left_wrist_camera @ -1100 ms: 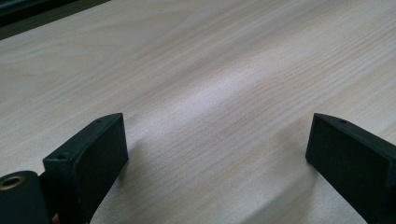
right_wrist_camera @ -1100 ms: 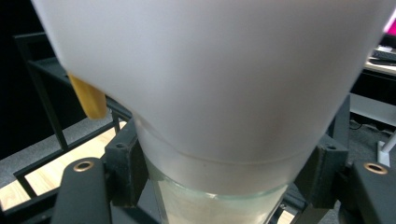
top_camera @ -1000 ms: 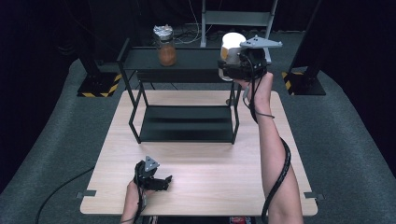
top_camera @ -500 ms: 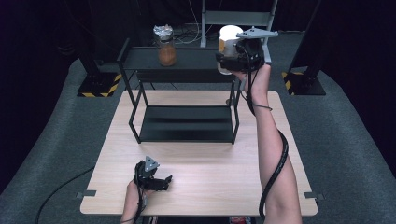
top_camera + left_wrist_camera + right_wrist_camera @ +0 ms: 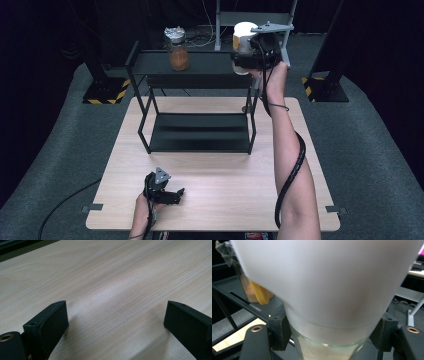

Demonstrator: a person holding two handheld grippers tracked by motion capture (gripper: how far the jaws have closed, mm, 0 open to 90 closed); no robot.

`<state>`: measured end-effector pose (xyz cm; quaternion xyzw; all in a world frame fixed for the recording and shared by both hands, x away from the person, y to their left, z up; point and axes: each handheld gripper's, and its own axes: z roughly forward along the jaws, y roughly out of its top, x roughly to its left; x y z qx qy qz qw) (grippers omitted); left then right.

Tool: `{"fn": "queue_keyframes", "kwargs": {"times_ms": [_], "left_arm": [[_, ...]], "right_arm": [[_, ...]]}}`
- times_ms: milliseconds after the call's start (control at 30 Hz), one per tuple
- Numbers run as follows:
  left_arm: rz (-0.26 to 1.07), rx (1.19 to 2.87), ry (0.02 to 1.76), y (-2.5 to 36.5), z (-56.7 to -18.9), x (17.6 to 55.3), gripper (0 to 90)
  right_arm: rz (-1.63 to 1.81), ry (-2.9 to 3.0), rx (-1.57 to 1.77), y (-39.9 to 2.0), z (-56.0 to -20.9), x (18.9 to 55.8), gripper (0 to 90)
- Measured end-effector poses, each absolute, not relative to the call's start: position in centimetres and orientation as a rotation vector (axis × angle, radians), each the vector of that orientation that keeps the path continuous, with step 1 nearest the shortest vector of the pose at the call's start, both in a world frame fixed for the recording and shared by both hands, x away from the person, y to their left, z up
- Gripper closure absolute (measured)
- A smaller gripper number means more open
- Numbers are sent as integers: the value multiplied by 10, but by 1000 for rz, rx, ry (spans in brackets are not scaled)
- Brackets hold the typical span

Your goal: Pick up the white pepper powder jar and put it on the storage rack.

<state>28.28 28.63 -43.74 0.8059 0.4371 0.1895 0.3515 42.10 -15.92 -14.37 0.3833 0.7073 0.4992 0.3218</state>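
Note:
My right gripper [image 5: 245, 59] is raised at the right end of the black shelf rack's top shelf [image 5: 205, 65], shut on a glass jar with a white lid [image 5: 244, 31]. In the right gripper view the white-lidded jar [image 5: 324, 290] looms large between both jaws, which press its glass sides just under the lid. A second jar [image 5: 178, 49] with orange-brown contents and a foil top stands on the top shelf's left half; this foil-topped jar [image 5: 249, 287] appears behind at left. My left gripper [image 5: 172, 195] rests open on the wooden table [image 5: 225, 195] near the front edge, nothing between its jaws.
The black rack's lower shelf [image 5: 200, 132] lies bare on the table's rear half. Black stands with yellow-black striped feet [image 5: 107, 92] flank the table on the grey floor. A cable [image 5: 292, 165] trails along the person's right forearm.
My right gripper has carried the white-lidded jar slightly left and higher, toward the right end of the top shelf. The left gripper has stayed where it was.

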Motion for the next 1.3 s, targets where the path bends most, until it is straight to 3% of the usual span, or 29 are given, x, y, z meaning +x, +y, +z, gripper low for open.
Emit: {"fn": "queue_keyframes", "kwargs": {"times_ms": [1300], "left_arm": [[493, 2093, 1121, 286, -437, 283, 49]], "right_arm": [[1211, 1878, 1078, -145, -141, 456, 298]]}}
